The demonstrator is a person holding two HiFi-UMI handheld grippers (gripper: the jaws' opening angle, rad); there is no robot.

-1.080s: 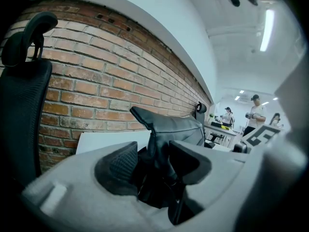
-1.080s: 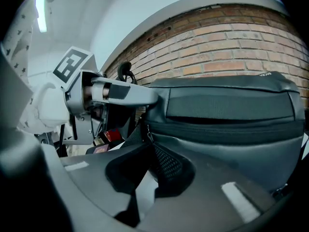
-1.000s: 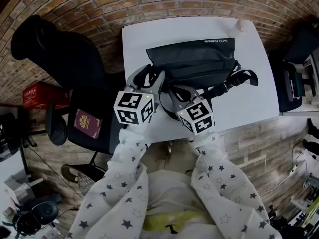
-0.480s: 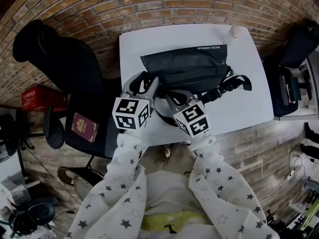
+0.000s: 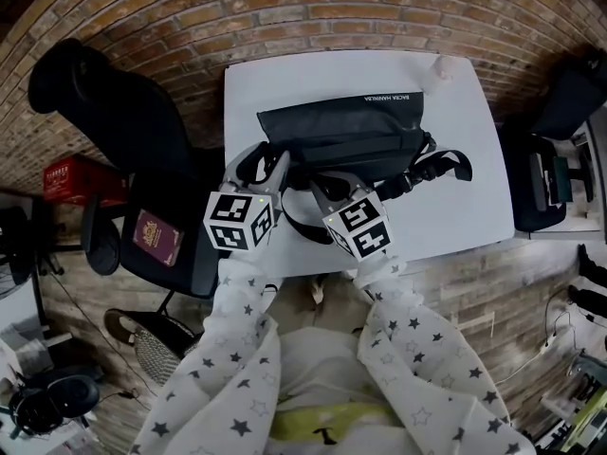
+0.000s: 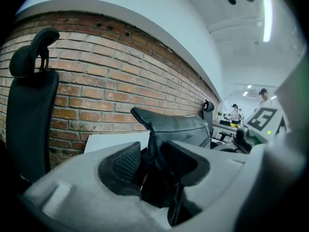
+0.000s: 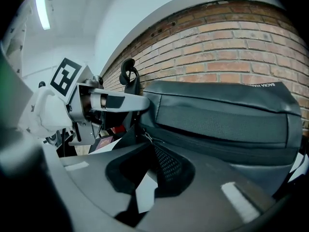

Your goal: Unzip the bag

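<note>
The bag [image 5: 341, 131] is black and lies flat on the white bench [image 5: 455, 207]. Its long side runs left to right along the far half, near the brick wall [image 5: 285, 8]. Its strap [image 5: 446, 164] trails off the right end.

Left gripper [image 5: 261, 159]: positioned at the bag's left end. The jaws have just been closing. The left gripper view shows a fold of the bag's end fabric filling the gap between the pads.

Right gripper [image 5: 321, 180]: positioned at the bag's near edge, just right of the left gripper. The jaws are pressed almost together. The right gripper view shows the small metal zip pull [image 7: 145, 137] pinched at their tips. The zip line running right from there appears closed.

A black office chair [image 5: 123, 112] stands left of the bench, with a dark red booklet [image 5: 156, 238] on its seat.
</note>
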